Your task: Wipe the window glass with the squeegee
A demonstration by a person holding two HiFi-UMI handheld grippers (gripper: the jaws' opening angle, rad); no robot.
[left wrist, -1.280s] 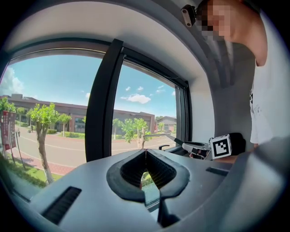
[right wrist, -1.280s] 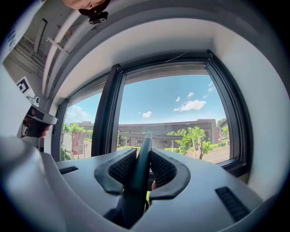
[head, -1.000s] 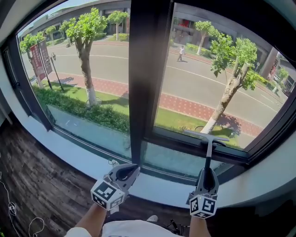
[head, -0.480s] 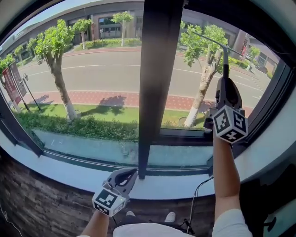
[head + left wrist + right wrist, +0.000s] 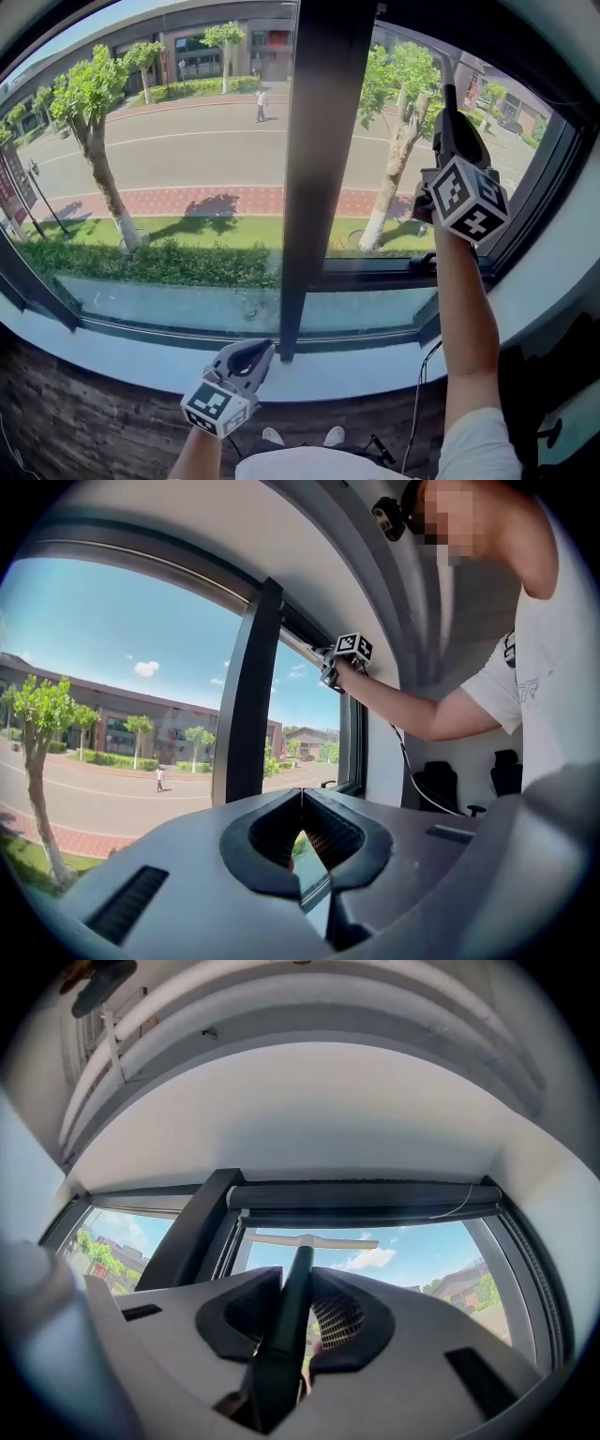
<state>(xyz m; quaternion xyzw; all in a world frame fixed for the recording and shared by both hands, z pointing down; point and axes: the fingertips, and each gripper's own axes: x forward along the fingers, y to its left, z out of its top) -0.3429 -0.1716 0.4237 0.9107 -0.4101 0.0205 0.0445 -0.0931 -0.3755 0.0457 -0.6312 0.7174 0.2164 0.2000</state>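
Two grippers show, but only one has work. The right gripper (image 5: 450,127) is raised high on an outstretched arm, its jaws clamped on the handle of the squeegee (image 5: 292,1288). The left gripper (image 5: 251,353) hangs low by the sill (image 5: 141,361), jaws together with nothing between them, well apart from the tool.

The handle's long axis runs straight on from the right jaws, up and away. The blade (image 5: 309,1239) sits crosswise at its far end, level, just under the top frame (image 5: 366,1194) of the right pane (image 5: 394,178), on the right of the mullion (image 5: 314,141). With the blade above the gripper and the glass spreading below it, the likely next stroke is a straight pull down along the handle's line, and the right arm is the one placed to make it.

Whether the rubber edge touches the glass cannot be told: the right gripper view looks along the handle, so the gap, if any, is hidden. In the head view the blade is lost against the dark upper frame, and only the lower handle shows above the jaws.
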